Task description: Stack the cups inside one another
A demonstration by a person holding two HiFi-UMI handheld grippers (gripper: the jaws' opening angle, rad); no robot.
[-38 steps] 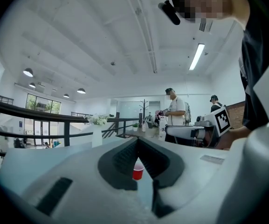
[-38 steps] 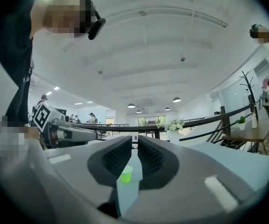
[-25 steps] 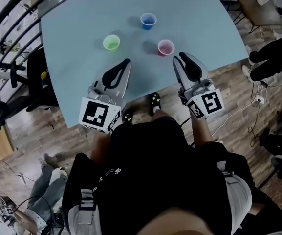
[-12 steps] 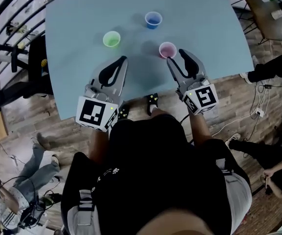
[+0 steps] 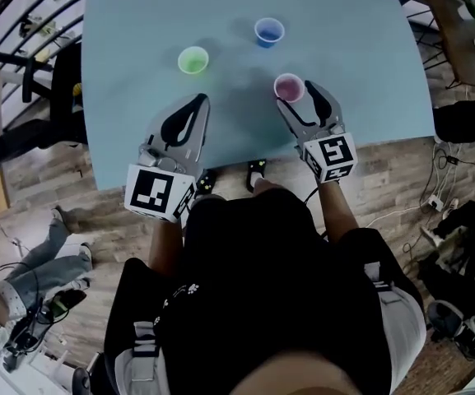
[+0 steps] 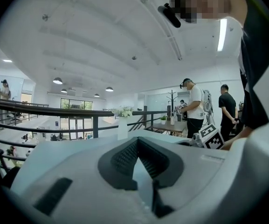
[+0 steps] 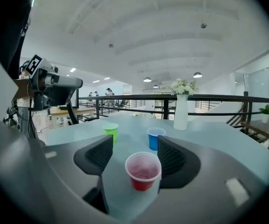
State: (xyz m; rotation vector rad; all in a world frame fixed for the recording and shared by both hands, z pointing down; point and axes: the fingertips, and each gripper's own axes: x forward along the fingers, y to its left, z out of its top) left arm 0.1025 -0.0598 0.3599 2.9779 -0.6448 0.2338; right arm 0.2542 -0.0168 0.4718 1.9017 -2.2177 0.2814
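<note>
green cup [image 5: 193,59] | blue cup [image 5: 269,32] | red cup [image 7: 143,171], seemingly pinkish | pale-blue table [image 5: 130,39]

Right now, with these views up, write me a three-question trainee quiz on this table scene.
1. True or false: the left gripper holds a cup.
2. The red cup is: A. on its side; B. upright between the right gripper's jaws; C. nested in another cup.
3. How many cups stand on the table, and in which colours?
Key: 1. False; it is shut on nothing. 2. B; those jaws have just been opening and do not press it. 3. Three: red cup, green cup, blue cup.
</note>
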